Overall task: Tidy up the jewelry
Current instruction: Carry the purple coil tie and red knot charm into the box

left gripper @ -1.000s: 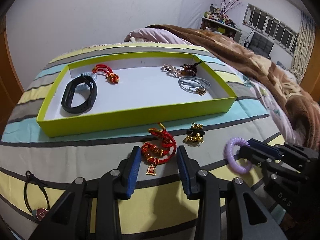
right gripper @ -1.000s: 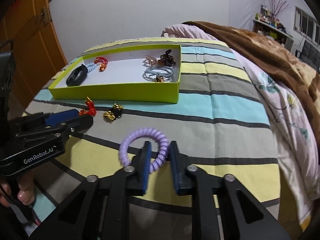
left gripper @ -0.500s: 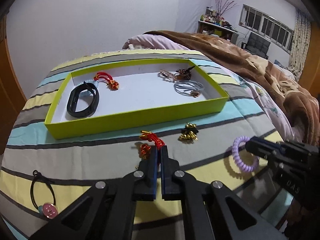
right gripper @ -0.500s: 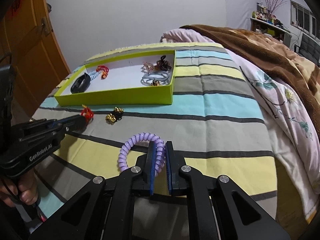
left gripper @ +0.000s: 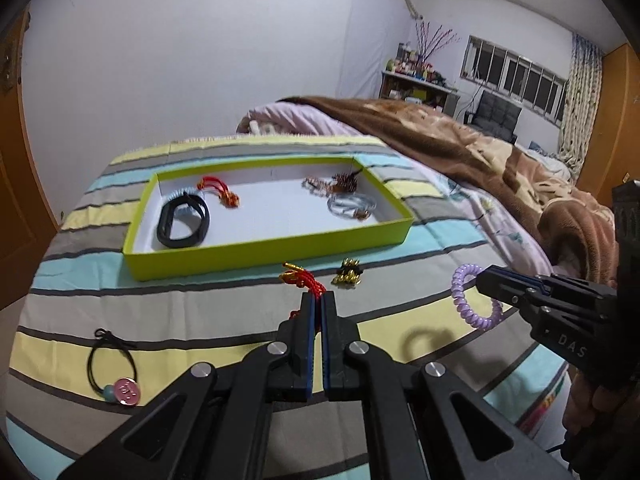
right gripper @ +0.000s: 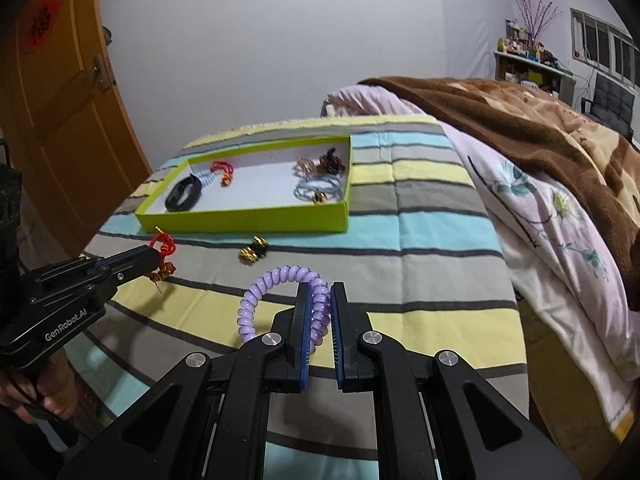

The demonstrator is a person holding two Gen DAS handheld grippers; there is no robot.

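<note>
A lime-green tray lies on the striped bed cover and holds a black band, a red cord charm, a brown clip and a pale blue hair tie. My left gripper is shut on a red cord bracelet, lifted above the cover; it also shows in the right wrist view. My right gripper is shut on a purple spiral hair tie, held above the cover.
A gold-and-black bead cluster lies in front of the tray. A black hair tie with a pink button lies at the near left. A brown blanket is heaped to the right. A wooden door stands at the left.
Both grippers closed on their items and rose: the left shut on the red cord bracelet and lifted it, the right shut on the purple spiral tie and lifted it.
</note>
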